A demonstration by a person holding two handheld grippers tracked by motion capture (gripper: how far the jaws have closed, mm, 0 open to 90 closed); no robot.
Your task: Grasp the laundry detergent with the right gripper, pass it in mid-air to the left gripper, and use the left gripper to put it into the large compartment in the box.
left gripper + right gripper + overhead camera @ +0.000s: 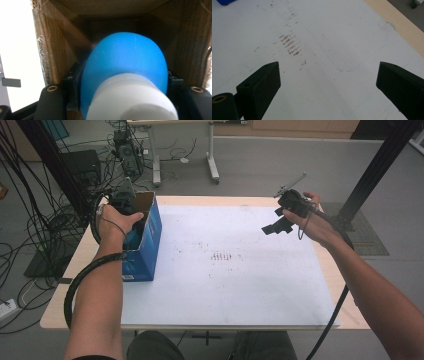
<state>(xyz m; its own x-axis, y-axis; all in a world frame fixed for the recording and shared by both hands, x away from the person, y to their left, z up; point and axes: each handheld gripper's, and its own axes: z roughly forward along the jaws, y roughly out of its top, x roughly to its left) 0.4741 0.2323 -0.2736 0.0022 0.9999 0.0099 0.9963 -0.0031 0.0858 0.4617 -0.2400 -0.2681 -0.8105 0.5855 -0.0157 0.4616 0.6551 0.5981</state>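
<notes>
Left hand-held gripper (pixel 131 212): lowered into the open blue cardboard box (pixel 148 240), jaws clamped on 1 blue bottle (pixel 125 67) with white cap (pixel 132 100), bottle inside the box. Right hand-held gripper (pixel 328 85): jaws spread, nothing between them, above the white mat (pixel 324 37) on the table (pixel 200 199).

Blue carton (pixel 146 240) at left of frame, open top; its cardboard walls (pixel 60 45) crowd the blue bottle (pixel 125 67) on every side, little slack. White mat (pixel 225 265) from centre to right lies open. Right gripper (pixel 328 75) hangs above bare mat, unobstructed.
</notes>
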